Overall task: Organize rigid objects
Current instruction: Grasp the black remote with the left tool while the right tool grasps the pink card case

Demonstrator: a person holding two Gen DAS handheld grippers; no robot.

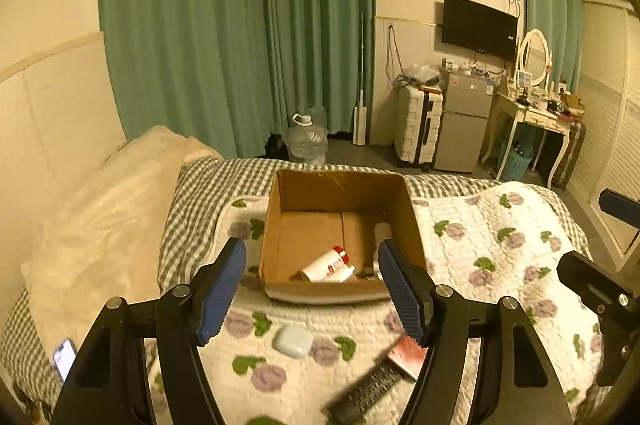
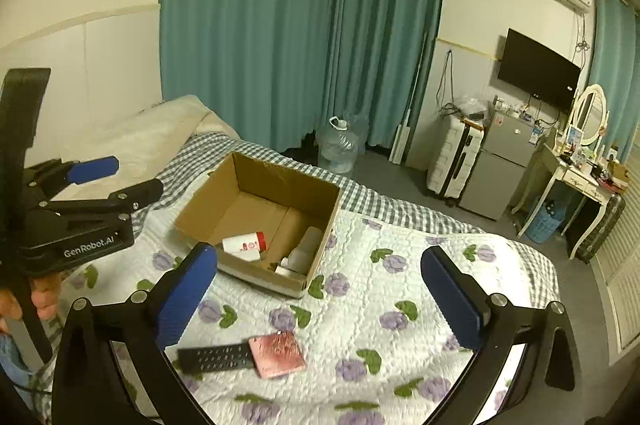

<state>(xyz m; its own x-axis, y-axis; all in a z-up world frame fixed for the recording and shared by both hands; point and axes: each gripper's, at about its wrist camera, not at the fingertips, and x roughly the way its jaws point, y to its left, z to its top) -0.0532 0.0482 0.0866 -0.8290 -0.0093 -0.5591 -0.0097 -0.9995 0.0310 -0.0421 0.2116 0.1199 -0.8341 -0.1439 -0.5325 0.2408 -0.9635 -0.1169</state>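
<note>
An open cardboard box [image 1: 338, 193] [image 2: 256, 185] stands on the flowered quilt. Inside lie a white bottle with a red cap [image 1: 326, 264] [image 2: 245, 243] and a white container [image 1: 382, 233] [image 2: 304, 251]. On the quilt in front lie a white earbud case [image 1: 293, 340], a black remote [image 1: 366, 391] [image 2: 214, 359] and a pink-red wallet-like thing [image 1: 407, 355] [image 2: 278, 353]. My left gripper [image 1: 312, 289] is open and empty above the box's near edge. My right gripper [image 2: 320, 297] is open and empty above the quilt, right of the box.
A pillow [image 1: 104, 217] and a phone [image 1: 65, 357] lie at the left of the bed. A water jug [image 1: 306, 139], suitcase [image 1: 418, 125], small fridge [image 1: 466, 121] and dressing table [image 1: 532, 113] stand beyond the bed. The left gripper shows in the right wrist view [image 2: 80, 185].
</note>
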